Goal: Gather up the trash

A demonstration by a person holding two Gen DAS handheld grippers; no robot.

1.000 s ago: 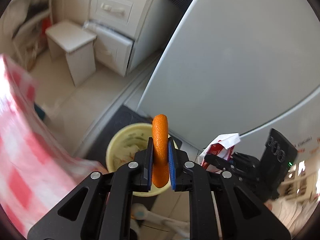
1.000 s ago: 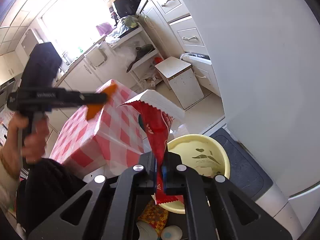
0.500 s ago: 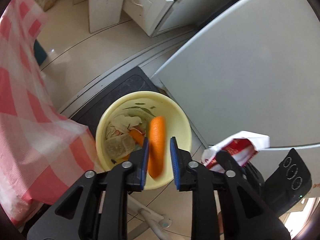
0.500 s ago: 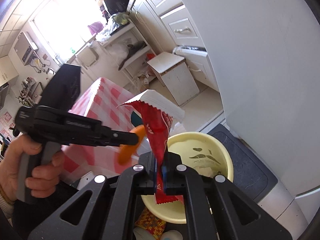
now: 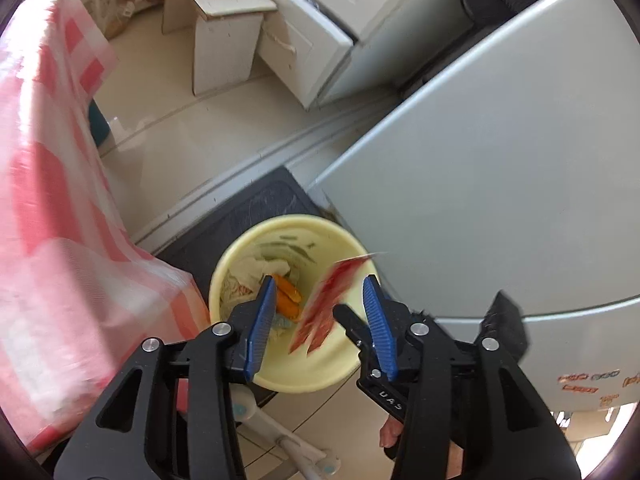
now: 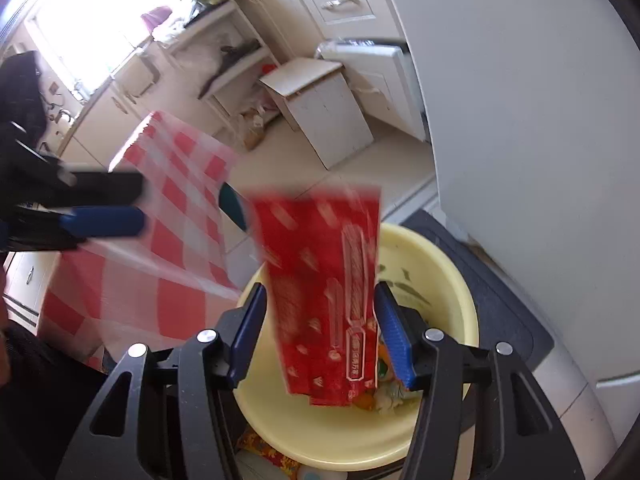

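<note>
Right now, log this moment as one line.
left gripper: jaws opening, empty | right gripper: jaws opening, red wrapper falling between | orange peel in yellow bin

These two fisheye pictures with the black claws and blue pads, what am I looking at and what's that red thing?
There is no robot here: a person carries a two-finger clamp in each hand, each with a camera looking along its fingers. One picture comes from the left hand-held gripper, the other from the right hand-held gripper. Both point down at a round pale yellow plastic bin on the floor, beside a red and white checked tablecloth. The bin holds crumpled paper and an orange peel. The blurred red foil snack wrapper is between the right gripper's blue pads, whose jaws are opening, so it seems to be dropping into the bin. The left jaws are opening too, with nothing gripped.
</note>
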